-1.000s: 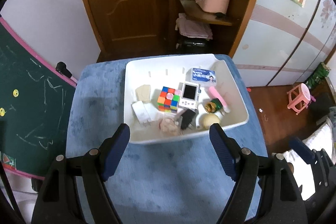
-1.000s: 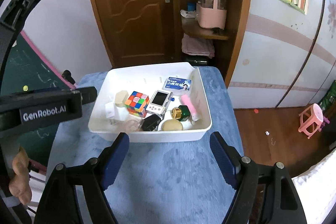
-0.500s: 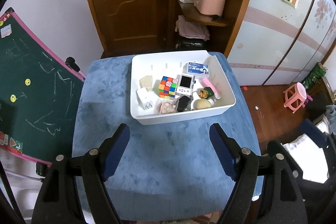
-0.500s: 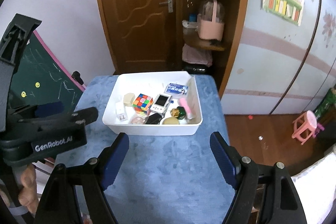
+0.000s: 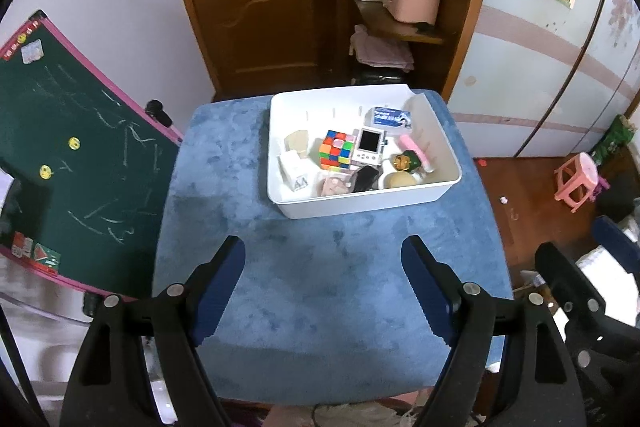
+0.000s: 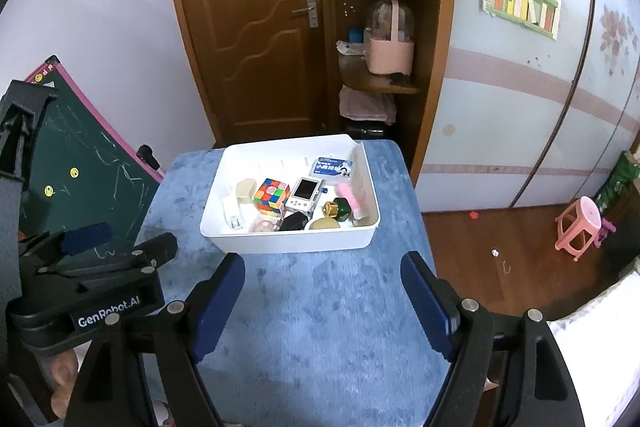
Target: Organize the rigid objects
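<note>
Both grippers [image 5: 322, 291] [image 6: 322, 301] hang wide open, holding nothing — that cube [image 5: 337, 149] looks light and hard; grab its flat sides.

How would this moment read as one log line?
left: open, empty | right: open, empty | bin: filled, on blue table

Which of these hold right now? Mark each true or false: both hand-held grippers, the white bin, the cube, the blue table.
1. Both the left hand-held gripper and the right hand-held gripper are open and empty. True.
2. The puzzle cube lies on the blue table outside the bin. False: it sits inside the white bin.
3. The white handheld device lies right beside the cube. True.
4. The bin holds only one item. False: it holds many.
</note>
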Demonstrator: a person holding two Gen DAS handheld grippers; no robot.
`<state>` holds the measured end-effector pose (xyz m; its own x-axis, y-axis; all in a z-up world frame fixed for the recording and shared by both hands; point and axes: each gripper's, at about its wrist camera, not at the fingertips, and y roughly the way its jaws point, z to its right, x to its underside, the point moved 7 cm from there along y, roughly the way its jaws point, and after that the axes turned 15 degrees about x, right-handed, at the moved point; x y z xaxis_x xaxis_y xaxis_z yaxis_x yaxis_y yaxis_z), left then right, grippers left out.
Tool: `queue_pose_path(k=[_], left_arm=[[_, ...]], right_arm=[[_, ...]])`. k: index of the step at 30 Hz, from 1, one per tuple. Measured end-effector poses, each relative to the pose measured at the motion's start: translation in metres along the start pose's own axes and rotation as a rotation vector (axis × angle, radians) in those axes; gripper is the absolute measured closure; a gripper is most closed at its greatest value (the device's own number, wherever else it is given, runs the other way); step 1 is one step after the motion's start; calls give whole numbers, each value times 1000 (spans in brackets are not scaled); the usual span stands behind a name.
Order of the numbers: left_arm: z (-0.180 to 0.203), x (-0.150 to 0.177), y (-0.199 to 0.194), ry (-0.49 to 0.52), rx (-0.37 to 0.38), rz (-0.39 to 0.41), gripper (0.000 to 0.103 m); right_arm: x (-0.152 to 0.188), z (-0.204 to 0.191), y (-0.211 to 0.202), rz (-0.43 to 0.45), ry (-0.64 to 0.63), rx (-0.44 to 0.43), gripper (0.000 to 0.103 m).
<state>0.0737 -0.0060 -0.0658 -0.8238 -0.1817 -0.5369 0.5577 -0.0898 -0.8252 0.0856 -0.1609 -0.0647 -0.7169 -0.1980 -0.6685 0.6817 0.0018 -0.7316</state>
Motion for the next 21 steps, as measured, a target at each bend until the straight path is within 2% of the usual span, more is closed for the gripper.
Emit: queue_pose_path(k=[10,21], left_arm=[[1,6,-3,4,5,6,20],[-3,13,-8,13,11,-9,20]], right_arm=[[10,3,5,-47,20,49,22],[12,0,2,-58,20,75,22]])
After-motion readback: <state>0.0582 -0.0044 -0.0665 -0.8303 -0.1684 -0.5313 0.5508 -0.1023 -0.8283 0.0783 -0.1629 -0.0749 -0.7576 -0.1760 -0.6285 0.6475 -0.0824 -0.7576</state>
